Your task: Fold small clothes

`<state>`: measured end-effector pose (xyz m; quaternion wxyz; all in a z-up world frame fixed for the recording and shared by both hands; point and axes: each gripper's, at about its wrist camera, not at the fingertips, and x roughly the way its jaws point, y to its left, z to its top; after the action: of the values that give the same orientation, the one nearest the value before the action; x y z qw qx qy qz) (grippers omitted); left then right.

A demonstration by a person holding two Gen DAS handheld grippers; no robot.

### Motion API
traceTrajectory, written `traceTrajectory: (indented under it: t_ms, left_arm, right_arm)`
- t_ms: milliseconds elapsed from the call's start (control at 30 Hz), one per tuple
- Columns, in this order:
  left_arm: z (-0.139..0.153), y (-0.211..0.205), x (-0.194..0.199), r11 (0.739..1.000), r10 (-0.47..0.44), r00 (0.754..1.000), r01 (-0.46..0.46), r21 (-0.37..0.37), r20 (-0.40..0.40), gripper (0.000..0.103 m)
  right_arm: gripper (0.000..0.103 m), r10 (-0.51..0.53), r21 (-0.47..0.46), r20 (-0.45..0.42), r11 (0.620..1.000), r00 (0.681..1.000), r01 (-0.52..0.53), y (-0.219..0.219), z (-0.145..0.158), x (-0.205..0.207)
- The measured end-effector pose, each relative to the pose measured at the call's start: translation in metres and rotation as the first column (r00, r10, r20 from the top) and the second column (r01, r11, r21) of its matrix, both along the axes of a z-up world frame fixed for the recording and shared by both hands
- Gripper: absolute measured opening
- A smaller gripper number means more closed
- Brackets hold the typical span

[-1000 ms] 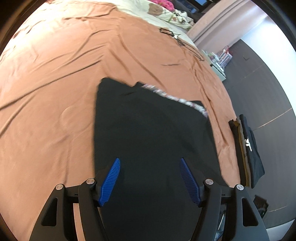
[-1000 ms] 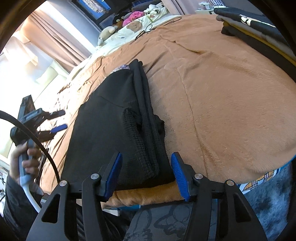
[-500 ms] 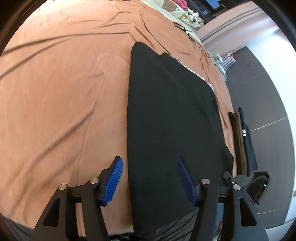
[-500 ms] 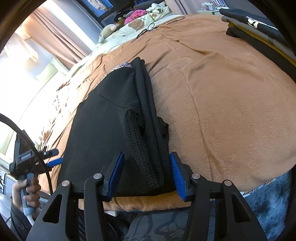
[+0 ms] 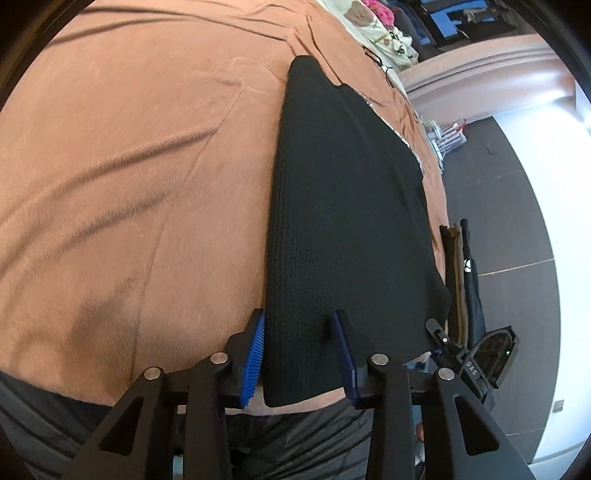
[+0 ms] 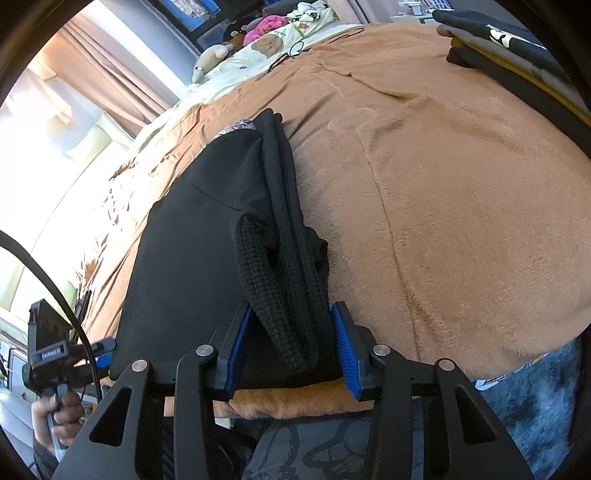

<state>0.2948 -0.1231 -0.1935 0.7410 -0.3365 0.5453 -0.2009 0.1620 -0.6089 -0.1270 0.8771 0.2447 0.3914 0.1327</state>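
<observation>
1. Black garment (image 5: 343, 206) lies flat on the brown blanket (image 5: 129, 166) of the bed, long and narrow, running from 6 toward 12 o'clock in the left wrist view; near end sits at the bed's edge.
2. Left hand-held gripper (image 5: 299, 354): jaws closing, garment's near left corner between the blue pads (image 5: 255, 354). Left pad is at the fabric edge; can't tell if the pads press yet.
3. Right hand-held gripper (image 6: 291, 343): jaws closing too, w/ the bunched, folded-over right edge of the garment (image 6: 207, 236) between them. Thick knit roll fills the gap and both pads touch it, so it looks clamped on the garment.
4. Right wrist view: left hand-held gripper (image 6: 103, 347) shows at 8 o'clock, at the garment's other near corner, w/ a person's hand (image 6: 59, 413) on its handle.
5. Stack of folded clothes (image 6: 517, 48) sits at 1–2 o'clock on the blanket, well apart from the garment.
6. Pillow w/ bear print (image 6: 273, 44) and plush toys (image 6: 266, 26) lie at the far end of the bed, around 12 o'clock.
7. Curtain (image 6: 110, 74) hangs at 10–11 o'clock, bright window beside it.
</observation>
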Motion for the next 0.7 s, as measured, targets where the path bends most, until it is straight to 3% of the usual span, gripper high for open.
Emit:
traceTrajectory:
  t_ms: [33,100,200,433,700]
  left_arm:
    - [-0.001,-0.001,0.0,1.0,0.002,1.0,-0.002,-0.007,0.0,0.035]
    - [-0.002,-0.001,-0.001,1.0,0.003,1.0,-0.003,-0.004,-0.001,0.02]
    - [0.001,0.002,-0.001,1.0,0.001,1.0,0.0,-0.023,0.017,0.012]
    - [0.016,0.016,0.0,1.0,-0.005,0.998,0.007,-0.026,0.066,0.01]
    - [0.025,0.05,0.004,0.999,0.026,0.997,-0.025,-0.02,0.076,0.008]
  right_arm:
    - [0.04,0.0,-0.009,0.0,1.0,1.0,0.0,0.001,0.0,0.002]
    - [0.04,-0.002,-0.017,-0.002,1.0,1.0,0.002,0.004,-0.001,0.005]
    - [0.04,-0.004,-0.024,-0.01,1.0,1.0,0.004,0.008,-0.001,0.008]
    - [0.026,0.004,-0.007,-0.044,1.0,0.999,-0.004,0.015,0.007,0.007]
    - [0.021,0.06,0.043,-0.062,0.997,0.996,-0.058,0.042,0.006,-0.005]
